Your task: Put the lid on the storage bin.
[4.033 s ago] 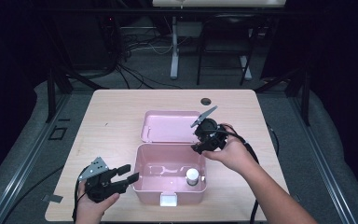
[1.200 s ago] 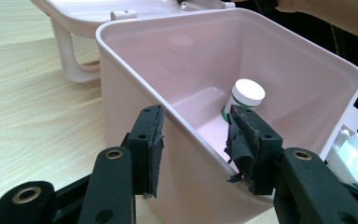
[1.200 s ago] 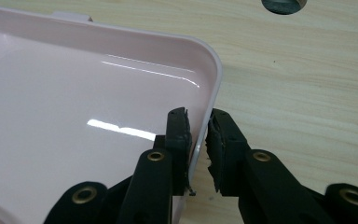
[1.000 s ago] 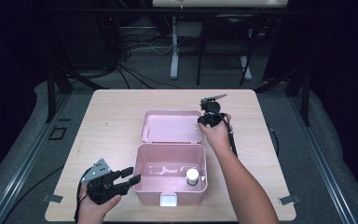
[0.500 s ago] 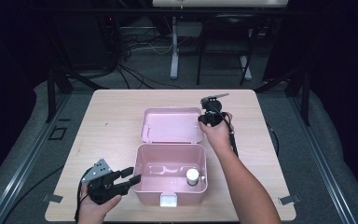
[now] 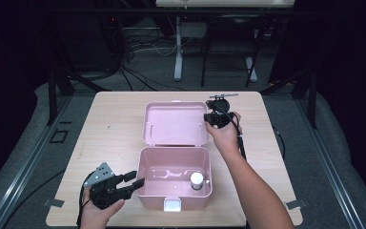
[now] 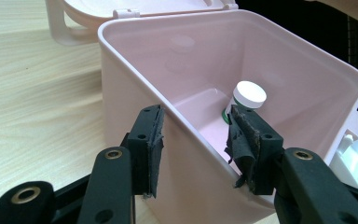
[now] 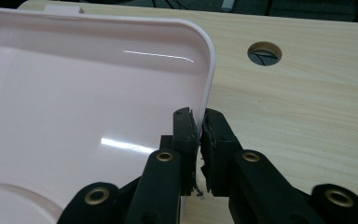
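A pink box (image 6: 171,149) stands open near the table's front, its lid (image 6: 175,123) laid back flat behind it. A small white-capped bottle (image 6: 197,180) stands inside at the right front. My left gripper (image 6: 137,178) is open at the box's left front. In the left gripper view its jaws straddle the box wall (image 7: 135,60), one pad outside and one inside, with the bottle (image 7: 249,94) beyond. My right gripper (image 6: 208,118) is at the lid's right edge. In the right gripper view it (image 8: 199,122) is shut on the lid's rim (image 8: 209,70).
A white latch (image 6: 173,205) sits on the box's front face. A round cable hole (image 8: 264,52) pierces the tabletop behind the lid. Bare wood lies to the left of the box and lid. The right gripper's cable (image 6: 242,145) trails along the person's forearm.
Over four seconds my right gripper moved back along the lid's right edge to its far corner region. In the last second nothing visibly shifted. The left gripper stayed by the box.
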The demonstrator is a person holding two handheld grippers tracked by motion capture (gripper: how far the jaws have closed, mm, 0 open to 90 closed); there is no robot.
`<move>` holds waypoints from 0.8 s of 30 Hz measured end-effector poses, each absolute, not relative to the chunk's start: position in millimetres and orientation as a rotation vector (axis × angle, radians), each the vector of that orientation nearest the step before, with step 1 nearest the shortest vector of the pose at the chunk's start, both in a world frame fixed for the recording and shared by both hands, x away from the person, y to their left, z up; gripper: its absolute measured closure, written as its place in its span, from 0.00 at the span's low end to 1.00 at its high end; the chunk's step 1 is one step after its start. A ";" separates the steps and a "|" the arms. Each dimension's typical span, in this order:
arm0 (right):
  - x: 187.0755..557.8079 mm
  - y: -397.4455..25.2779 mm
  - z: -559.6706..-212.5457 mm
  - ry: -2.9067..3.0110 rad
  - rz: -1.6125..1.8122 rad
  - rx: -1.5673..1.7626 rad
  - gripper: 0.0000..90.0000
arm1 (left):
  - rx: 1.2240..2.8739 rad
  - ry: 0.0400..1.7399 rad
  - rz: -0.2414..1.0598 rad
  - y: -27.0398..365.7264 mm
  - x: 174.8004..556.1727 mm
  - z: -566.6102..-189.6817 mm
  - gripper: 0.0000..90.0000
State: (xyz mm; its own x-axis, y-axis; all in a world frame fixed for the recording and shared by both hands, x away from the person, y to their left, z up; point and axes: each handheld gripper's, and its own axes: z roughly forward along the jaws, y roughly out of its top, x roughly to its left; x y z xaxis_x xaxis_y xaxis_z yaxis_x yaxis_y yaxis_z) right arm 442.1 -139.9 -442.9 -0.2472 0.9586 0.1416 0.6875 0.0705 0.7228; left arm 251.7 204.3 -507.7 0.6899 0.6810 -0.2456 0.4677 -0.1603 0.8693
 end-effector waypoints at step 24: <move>412.6 -146.8 -414.6 1.951 1.085 1.495 0.96 | 1.806 0.912 0.244 203.1 251.6 -508.3 0.61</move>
